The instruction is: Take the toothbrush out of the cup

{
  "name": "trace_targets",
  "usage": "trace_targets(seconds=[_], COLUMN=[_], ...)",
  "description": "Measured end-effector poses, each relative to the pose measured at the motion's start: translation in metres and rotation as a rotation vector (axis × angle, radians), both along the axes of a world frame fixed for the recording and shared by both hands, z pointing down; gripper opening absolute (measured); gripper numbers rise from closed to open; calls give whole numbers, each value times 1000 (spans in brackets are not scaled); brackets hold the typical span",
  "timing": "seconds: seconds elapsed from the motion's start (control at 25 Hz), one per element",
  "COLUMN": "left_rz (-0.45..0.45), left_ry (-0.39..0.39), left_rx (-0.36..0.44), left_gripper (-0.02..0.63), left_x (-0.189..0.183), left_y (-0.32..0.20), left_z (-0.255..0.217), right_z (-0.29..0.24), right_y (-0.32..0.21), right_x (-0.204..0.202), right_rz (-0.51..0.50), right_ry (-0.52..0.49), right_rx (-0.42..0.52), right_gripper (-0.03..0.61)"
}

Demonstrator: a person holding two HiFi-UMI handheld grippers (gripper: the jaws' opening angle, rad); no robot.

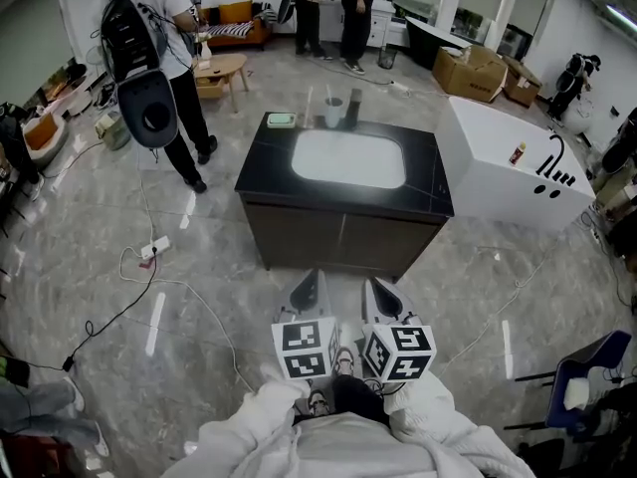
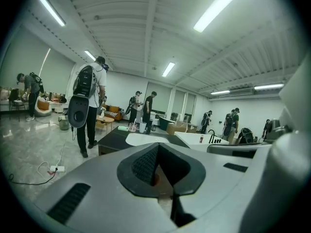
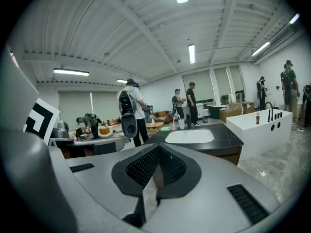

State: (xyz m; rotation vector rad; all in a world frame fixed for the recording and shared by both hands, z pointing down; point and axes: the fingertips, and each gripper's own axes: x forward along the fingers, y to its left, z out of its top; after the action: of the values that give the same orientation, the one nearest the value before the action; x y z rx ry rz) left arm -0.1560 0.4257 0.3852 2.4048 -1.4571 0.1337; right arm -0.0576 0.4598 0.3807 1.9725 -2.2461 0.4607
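Floor [image 1: 448,307] is lying open between the viewer and the near face of the vanity counter [image 1: 269,172], with a power strip [image 1: 154,248] and its cables trailing at near left. Above the counter, room is standing free over the white basin [image 1: 348,157]; at the far edge the cup [image 1: 333,113] is sitting hemmed between a green soap dish [image 1: 282,120] on its left and a dark upright object [image 1: 355,108] just beside its right. A person with a backpack [image 1: 159,58] is crowding the far left corner, and a white bathtub [image 1: 498,157] is closing off the right.

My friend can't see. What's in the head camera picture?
A black counter with a white sink stands ahead, a cup at its back edge. The left tool and right tool are shut, near the person's body, short of the counter.
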Motion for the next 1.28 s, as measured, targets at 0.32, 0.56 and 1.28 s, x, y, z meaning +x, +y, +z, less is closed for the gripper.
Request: trace_targets(seconds=[0.32, 0.56, 1.28], left_rz=[-15, -27, -71], left_ry=[2, -21, -115], left_rx=[-3, 6, 58], left_gripper=[2, 3, 2], left_x=[2, 13, 66], left_y=[-25, -49, -150], left_z=[3, 2, -16], right_z=[5, 5, 2], right_y=[-25, -55, -166], right_x=[4, 17, 71], right_rz=[-13, -15, -63], right_ry=[15, -12, -74], right_rx=[-12, 3, 22], right_gripper=[23, 23, 23])
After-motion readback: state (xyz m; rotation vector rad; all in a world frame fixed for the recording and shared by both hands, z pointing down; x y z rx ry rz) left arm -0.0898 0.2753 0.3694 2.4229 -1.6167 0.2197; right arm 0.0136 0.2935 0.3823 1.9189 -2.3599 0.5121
